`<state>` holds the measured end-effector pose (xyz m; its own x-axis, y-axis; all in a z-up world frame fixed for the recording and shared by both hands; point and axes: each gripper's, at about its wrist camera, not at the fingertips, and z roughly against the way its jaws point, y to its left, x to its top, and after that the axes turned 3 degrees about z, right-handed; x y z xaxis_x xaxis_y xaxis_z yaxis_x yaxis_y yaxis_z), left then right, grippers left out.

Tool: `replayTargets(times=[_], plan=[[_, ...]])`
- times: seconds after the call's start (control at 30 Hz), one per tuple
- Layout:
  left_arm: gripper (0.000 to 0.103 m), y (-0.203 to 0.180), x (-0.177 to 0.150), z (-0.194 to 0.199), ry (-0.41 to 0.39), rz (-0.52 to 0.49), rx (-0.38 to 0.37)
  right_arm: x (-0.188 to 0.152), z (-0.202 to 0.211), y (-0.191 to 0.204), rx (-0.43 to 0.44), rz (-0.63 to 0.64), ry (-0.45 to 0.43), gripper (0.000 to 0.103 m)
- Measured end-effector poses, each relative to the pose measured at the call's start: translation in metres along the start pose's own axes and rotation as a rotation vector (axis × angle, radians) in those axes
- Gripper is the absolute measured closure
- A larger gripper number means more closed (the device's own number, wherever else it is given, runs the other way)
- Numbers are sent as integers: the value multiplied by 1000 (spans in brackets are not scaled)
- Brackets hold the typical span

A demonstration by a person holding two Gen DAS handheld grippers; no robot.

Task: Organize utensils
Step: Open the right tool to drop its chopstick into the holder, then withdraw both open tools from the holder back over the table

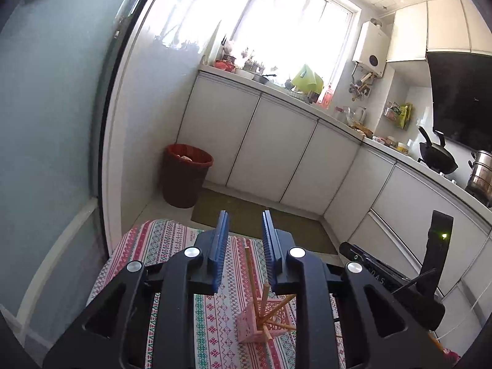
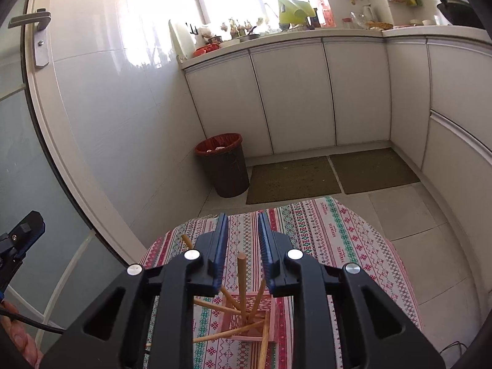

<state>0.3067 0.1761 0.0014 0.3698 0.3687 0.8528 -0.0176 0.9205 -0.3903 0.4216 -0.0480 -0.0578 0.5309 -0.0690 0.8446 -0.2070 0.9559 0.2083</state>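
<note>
A pink perforated holder stands on the patterned tablecloth, with several wooden chopsticks leaning out of it at different angles. My left gripper hovers above and behind the holder with a gap between its blue pads and nothing in it. My right gripper hangs over the holder from the other side, also open. One upright chopstick shows in the gap below its pads, touching neither. The right gripper's black body shows in the left wrist view, and the left gripper's fingertip shows in the right wrist view.
A red waste bin stands on the floor past the table, beside two brown mats. White cabinets run along the back and right under a cluttered counter. A glass door is close on the left.
</note>
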Motion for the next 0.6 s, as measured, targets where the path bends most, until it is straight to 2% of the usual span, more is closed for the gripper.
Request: replayTargets(times=[0.23, 0.37, 0.5, 0.6], plan=[[65, -23, -6, 23, 32, -24, -9, 5, 58, 9, -43, 64, -55, 81], [59, -39, -17, 38, 66, -42, -18, -3, 92, 8, -41, 58, -56, 65], [50, -51, -29, 53, 85, -68, -7, -17, 124, 9, -76, 83, -67, 61], [45, -57, -37, 65, 96, -79, -9, -28, 143, 9, -89, 97, -61, 54]])
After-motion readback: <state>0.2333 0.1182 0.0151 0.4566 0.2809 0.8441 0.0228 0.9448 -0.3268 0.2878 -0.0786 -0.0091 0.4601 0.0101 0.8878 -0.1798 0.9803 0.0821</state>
